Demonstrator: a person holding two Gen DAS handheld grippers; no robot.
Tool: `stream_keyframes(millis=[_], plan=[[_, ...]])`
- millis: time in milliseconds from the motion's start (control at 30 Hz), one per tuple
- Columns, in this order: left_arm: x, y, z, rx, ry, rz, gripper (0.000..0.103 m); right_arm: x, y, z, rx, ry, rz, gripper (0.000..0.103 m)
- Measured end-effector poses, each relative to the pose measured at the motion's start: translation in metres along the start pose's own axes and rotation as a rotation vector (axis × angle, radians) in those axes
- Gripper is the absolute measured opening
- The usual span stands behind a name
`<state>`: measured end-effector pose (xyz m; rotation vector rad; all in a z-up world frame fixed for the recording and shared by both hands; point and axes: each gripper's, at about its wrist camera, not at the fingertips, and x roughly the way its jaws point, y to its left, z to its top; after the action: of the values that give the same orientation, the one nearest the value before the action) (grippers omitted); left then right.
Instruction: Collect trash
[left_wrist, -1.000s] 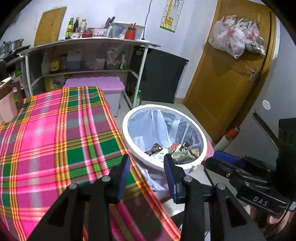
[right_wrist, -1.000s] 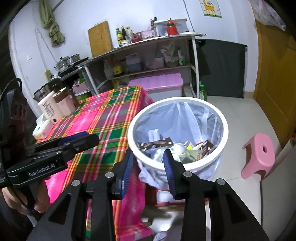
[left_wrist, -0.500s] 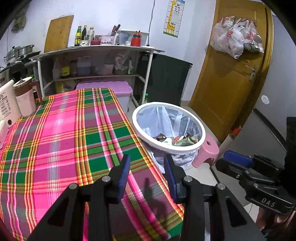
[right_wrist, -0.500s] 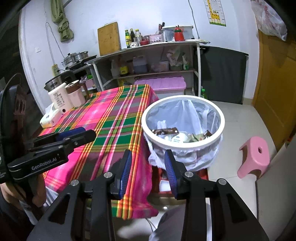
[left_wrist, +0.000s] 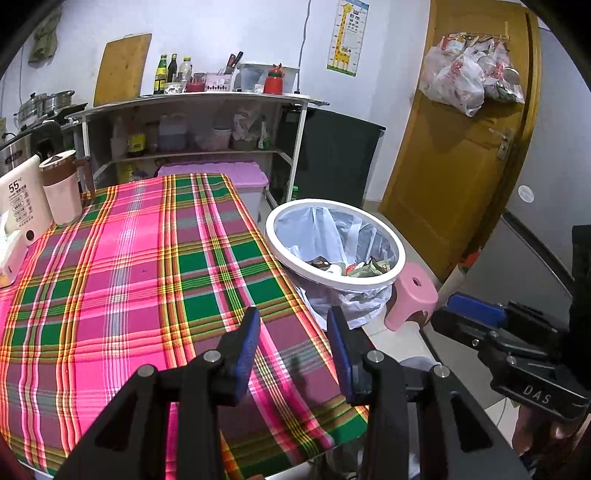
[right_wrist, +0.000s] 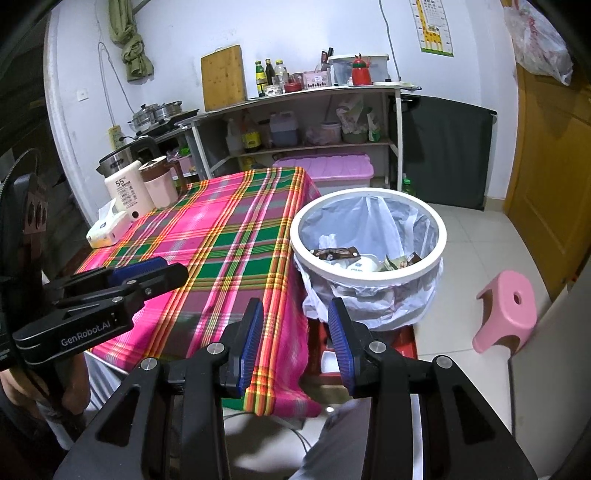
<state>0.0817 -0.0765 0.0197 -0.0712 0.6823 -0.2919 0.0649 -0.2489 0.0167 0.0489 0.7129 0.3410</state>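
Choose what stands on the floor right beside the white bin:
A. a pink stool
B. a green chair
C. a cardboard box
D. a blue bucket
A: a pink stool stands on the tiled floor next to the bin, on the side away from the table.

One bin (right_wrist: 369, 236), white rim, clear liner; wrappers inside, several, exact count unclear. One plaid-covered table (left_wrist: 140, 266). One pink stool (right_wrist: 508, 308). One lilac-lidded storage box (right_wrist: 325, 168). One cutting board (right_wrist: 223, 77) against wall. Three bottles (right_wrist: 271, 75) on shelf top. One red kettle-like pot (right_wrist: 360, 70). One pink jug (right_wrist: 159, 181). One white dispenser marked 55 (right_wrist: 127, 194). One tissue pack (right_wrist: 107, 229). Two grippers: left (left_wrist: 291, 330), right (right_wrist: 295, 319), both empty, jaws apart.
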Motion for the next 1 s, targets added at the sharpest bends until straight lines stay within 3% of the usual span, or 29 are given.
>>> stream_keyframes(millis=[1000], plan=[[0.0022, -0.0013, -0.0064, -0.005, 0.009, -0.002, 0.039, -0.0022, 0.0011, -0.0009, -0.001, 0.003, -0.002, 0.038]])
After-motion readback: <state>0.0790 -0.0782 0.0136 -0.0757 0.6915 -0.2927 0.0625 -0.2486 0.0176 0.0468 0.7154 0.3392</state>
